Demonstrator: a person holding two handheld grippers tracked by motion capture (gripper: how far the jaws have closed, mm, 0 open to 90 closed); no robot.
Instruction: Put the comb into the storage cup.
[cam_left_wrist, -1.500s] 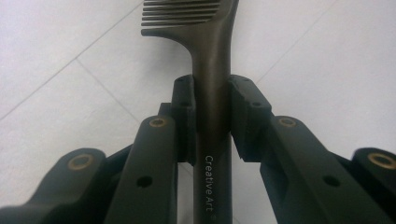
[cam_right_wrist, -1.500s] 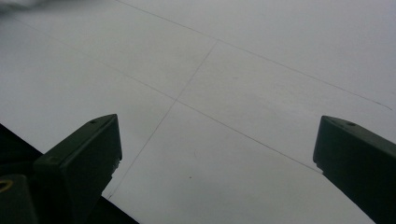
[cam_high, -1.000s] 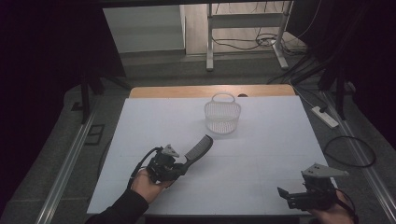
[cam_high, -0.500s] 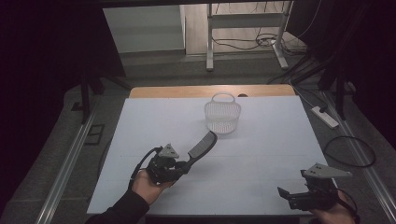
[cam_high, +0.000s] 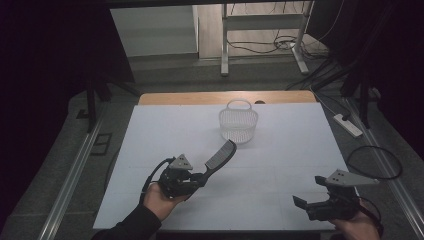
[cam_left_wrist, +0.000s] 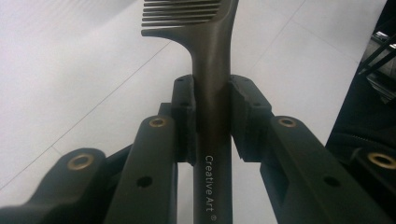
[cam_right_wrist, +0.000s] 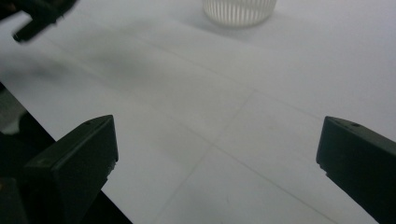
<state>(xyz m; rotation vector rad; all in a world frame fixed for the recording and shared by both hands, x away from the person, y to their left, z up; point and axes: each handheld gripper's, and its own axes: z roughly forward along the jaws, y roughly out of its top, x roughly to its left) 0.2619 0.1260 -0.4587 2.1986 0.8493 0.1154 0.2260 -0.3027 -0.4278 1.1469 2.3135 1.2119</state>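
Your left gripper (cam_high: 200, 178) fingers hold the comb (cam_high: 220, 156) handle tight, teeth pointing at the basket (cam_high: 238, 125) | comb above the tabletop (cam_high: 280, 165), near its front-left corner | your right gripper (cam_high: 301, 204) fingers wide, holding nothing

Table (cam_high: 150, 125): my white work surface, wooden strip along far edge | Power strip (cam_high: 347, 125): white, on floor off my right side | Cables (cam_high: 260, 46): loose beyond table | Metal frame legs (cam_high: 224, 40): upright behind.
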